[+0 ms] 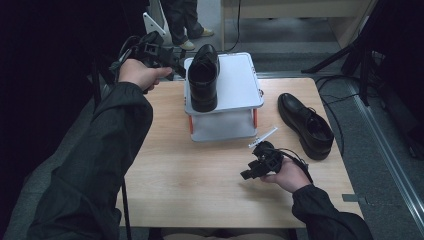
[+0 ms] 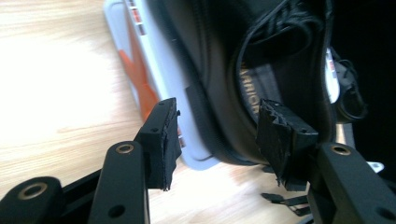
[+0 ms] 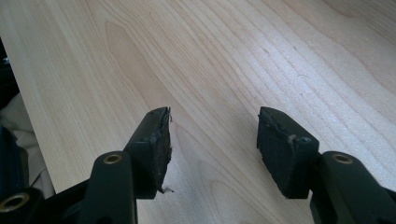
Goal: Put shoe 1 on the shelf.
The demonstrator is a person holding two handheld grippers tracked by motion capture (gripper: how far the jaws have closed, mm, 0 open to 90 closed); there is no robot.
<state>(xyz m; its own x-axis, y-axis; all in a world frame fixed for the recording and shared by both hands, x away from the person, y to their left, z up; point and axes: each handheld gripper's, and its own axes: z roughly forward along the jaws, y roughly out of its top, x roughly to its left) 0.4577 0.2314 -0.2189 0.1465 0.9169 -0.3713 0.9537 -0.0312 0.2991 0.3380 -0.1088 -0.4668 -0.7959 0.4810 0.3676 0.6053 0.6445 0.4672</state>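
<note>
A black leather shoe (image 1: 204, 75) stands on the top shelf of a small white stand (image 1: 240, 85) with orange posts, heel towards the far left. My left gripper (image 1: 176, 65) is at the stand's far left corner, open. In the left gripper view the shoe's heel (image 2: 280, 70) lies just beyond the left gripper (image 2: 217, 114), whose pads do not touch it. A second black shoe (image 1: 306, 125) lies on the table to the right of the stand. My right gripper (image 1: 248, 174) hovers low over bare wood (image 3: 233, 56) in front of the stand, open and holding nothing (image 3: 215, 119).
The wooden table (image 1: 200, 185) ends close behind the stand. A person's legs (image 1: 182, 25) stand on the floor beyond it. Black tripod legs (image 1: 350, 55) and cables sit at the right rear. A pale cabinet (image 1: 300, 15) stands at the back.
</note>
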